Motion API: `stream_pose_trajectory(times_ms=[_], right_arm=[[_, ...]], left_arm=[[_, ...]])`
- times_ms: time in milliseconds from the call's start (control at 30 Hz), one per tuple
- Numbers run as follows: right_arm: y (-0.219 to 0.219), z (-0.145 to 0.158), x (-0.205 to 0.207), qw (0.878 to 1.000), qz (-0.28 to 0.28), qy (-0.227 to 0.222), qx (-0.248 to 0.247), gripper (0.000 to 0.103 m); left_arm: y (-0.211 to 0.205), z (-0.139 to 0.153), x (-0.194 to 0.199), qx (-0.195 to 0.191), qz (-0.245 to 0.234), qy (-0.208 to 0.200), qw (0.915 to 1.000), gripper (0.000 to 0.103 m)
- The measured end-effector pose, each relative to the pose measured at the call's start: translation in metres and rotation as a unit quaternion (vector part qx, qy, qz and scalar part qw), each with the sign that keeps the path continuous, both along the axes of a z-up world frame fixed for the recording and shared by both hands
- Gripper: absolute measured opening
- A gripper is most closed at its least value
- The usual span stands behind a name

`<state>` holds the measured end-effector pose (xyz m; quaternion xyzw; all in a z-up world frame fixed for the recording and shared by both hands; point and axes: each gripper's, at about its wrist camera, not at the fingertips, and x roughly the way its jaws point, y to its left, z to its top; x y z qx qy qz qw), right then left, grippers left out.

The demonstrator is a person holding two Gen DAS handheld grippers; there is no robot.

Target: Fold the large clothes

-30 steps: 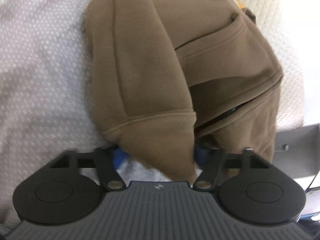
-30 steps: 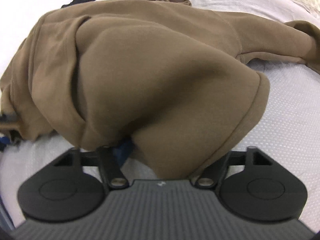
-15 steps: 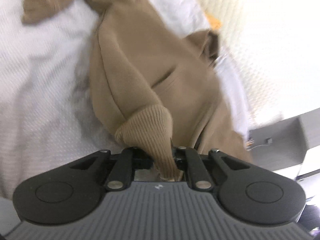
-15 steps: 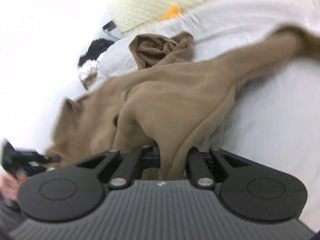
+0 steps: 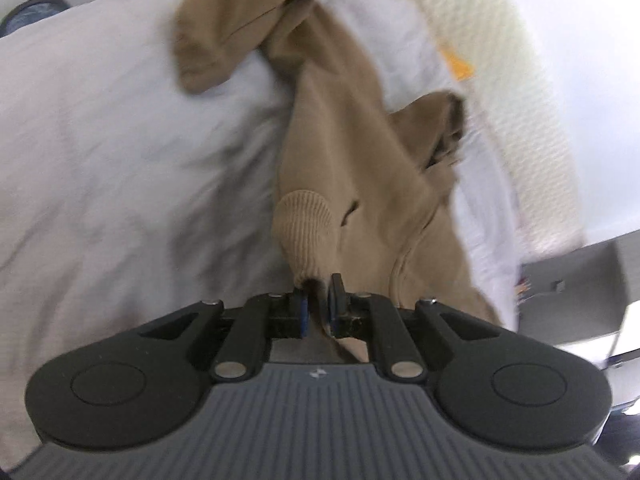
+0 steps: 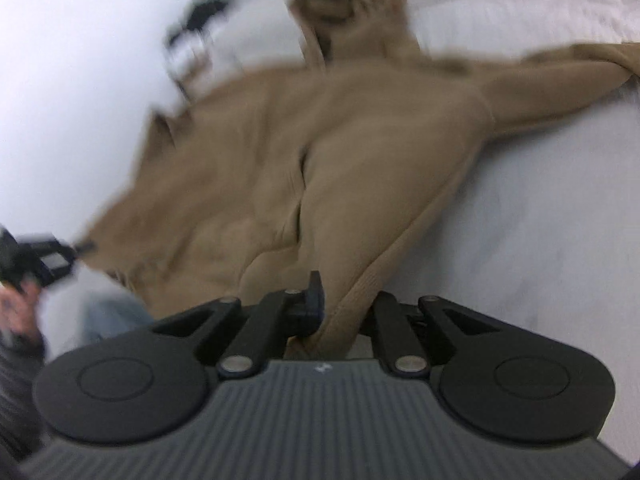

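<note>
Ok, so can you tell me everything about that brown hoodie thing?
The brown hoodie looks like soft, thick fleece, tan all over. It has ribbed knit bands at its edges, a hood at the far end and a sleeve trailing off to one side. It is unfolded and rumpled, stretched out over the white bed cover. The left gripper is shut on a ribbed edge, and the right gripper is shut on the hem, so both near corners are pulled taut.

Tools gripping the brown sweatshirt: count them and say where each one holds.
2. The left tool is shut on the ribbed hem of the brown sweatshirt at one corner; the right tool is shut on the hem at the other.
</note>
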<state>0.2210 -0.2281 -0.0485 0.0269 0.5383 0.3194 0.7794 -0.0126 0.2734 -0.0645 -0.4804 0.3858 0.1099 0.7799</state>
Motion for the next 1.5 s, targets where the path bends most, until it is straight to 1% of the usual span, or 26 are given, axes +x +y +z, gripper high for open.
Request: stream_pose_trajectory(times_ms=[67, 100, 167, 200, 233, 300, 400, 433, 500, 533, 567, 600, 633, 667, 733, 767, 833, 867, 933, 1033, 1133, 1200, 1267, 1333, 1433, 1500], right_arm=[[0.009, -0.025, -0.005, 0.999, 0.009, 0.022, -0.042, 0.008], [0.013, -0.038, -0.008, 0.998, 0.008, 0.031, -0.062, 0.008], [0.028, -0.063, -0.01, 0.993, 0.015, 0.039, -0.11, 0.009], [0.035, -0.072, -0.012, 0.99, 0.02, 0.04, -0.131, 0.009], [0.04, -0.079, -0.012, 0.989, 0.018, 0.043, -0.141, 0.009], [0.045, -0.084, -0.011, 0.988, 0.015, 0.045, -0.15, 0.01], [0.045, -0.076, -0.004, 0.99, -0.007, 0.055, -0.129, 0.011], [0.042, -0.073, -0.002, 0.99, -0.009, 0.056, -0.125, 0.014], [0.032, -0.065, -0.001, 0.991, -0.018, 0.058, -0.119, 0.032], [0.02, -0.062, -0.004, 0.991, -0.026, 0.059, -0.117, 0.053], [0.016, -0.055, -0.004, 0.992, -0.036, 0.054, -0.11, 0.067], [0.013, -0.049, -0.004, 0.993, -0.041, 0.051, -0.101, 0.07], [0.007, -0.045, -0.005, 0.993, -0.045, 0.049, -0.093, 0.07], [0.007, -0.041, -0.008, 0.994, -0.049, 0.046, -0.084, 0.07], [0.002, -0.035, -0.009, 0.995, -0.056, 0.041, -0.068, 0.071], [0.003, -0.032, -0.01, 0.996, -0.061, 0.037, -0.062, 0.073], [0.005, -0.03, -0.011, 0.996, -0.069, 0.026, -0.054, 0.073], [0.008, -0.028, -0.01, 0.996, -0.071, 0.013, -0.048, 0.072], [0.021, -0.027, -0.006, 0.997, -0.071, -0.002, -0.032, 0.071], [0.035, -0.016, 0.003, 0.996, -0.081, -0.026, -0.006, 0.071], [0.05, 0.001, 0.014, 0.994, -0.09, -0.066, 0.023, 0.071], [0.06, 0.016, 0.021, 0.988, -0.103, -0.102, 0.045, 0.071], [0.066, 0.028, 0.029, 0.982, -0.116, -0.13, 0.068, 0.071], [0.073, 0.038, 0.038, 0.976, -0.124, -0.155, 0.086, 0.071], [0.08, 0.048, 0.049, 0.965, -0.14, -0.202, 0.092, 0.071], [0.078, 0.048, 0.055, 0.96, -0.148, -0.217, 0.097, 0.071]], left_arm=[[-0.005, -0.009, -0.002, 0.015, -0.014, 0.03, 0.9993, 0.01], [-0.007, -0.014, 0.001, 0.026, -0.022, 0.051, 0.9981, 0.005], [-0.01, -0.021, 0.005, 0.044, -0.03, 0.082, 0.9952, 0.004], [-0.01, -0.024, 0.004, 0.05, -0.033, 0.093, 0.9939, 0.004], [-0.009, -0.025, 0.007, 0.054, -0.036, 0.096, 0.9932, 0.004], [-0.008, -0.032, 0.009, 0.062, -0.047, 0.096, 0.9923, 0.004], [-0.011, -0.027, 0.01, 0.083, -0.061, 0.093, 0.9904, 0.004], [-0.013, -0.024, 0.012, 0.091, -0.067, 0.092, 0.9893, 0.005], [-0.018, -0.021, 0.018, 0.109, -0.085, 0.094, 0.986, 0.009], [-0.02, -0.017, 0.018, 0.115, -0.092, 0.095, 0.9846, 0.016], [-0.021, -0.013, 0.02, 0.118, -0.098, 0.093, 0.9838, 0.025], [-0.021, -0.011, 0.021, 0.117, -0.102, 0.09, 0.9838, 0.031], [-0.021, -0.008, 0.021, 0.113, -0.103, 0.088, 0.9843, 0.044], [-0.02, -0.005, 0.021, 0.111, -0.102, 0.085, 0.9849, 0.053], [-0.019, 0.001, 0.019, 0.123, -0.094, 0.076, 0.9851, 0.057], [-0.018, 0.005, 0.018, 0.124, -0.092, 0.073, 0.9853, 0.057], [-0.017, 0.014, 0.016, 0.119, -0.086, 0.063, 0.9872, 0.057], [-0.018, 0.02, 0.016, 0.125, -0.085, 0.058, 0.9868, 0.057], [-0.025, 0.034, 0.02, 0.145, -0.083, 0.041, 0.9851, 0.057], [-0.039, 0.054, 0.033, 0.165, -0.087, 0.006, 0.9825, 0.057], [-0.063, 0.072, 0.055, 0.19, -0.095, -0.031, 0.9766, 0.057], [-0.082, 0.08, 0.074, 0.205, -0.103, -0.052, 0.9719, 0.057], [-0.099, 0.086, 0.095, 0.208, -0.11, -0.071, 0.9694, 0.057], [-0.118, 0.091, 0.117, 0.22, -0.116, -0.084, 0.9651, 0.057], [-0.142, 0.098, 0.151, 0.238, -0.119, -0.102, 0.9584, 0.057], [-0.157, 0.101, 0.172, 0.243, -0.12, -0.112, 0.9561, 0.057]])
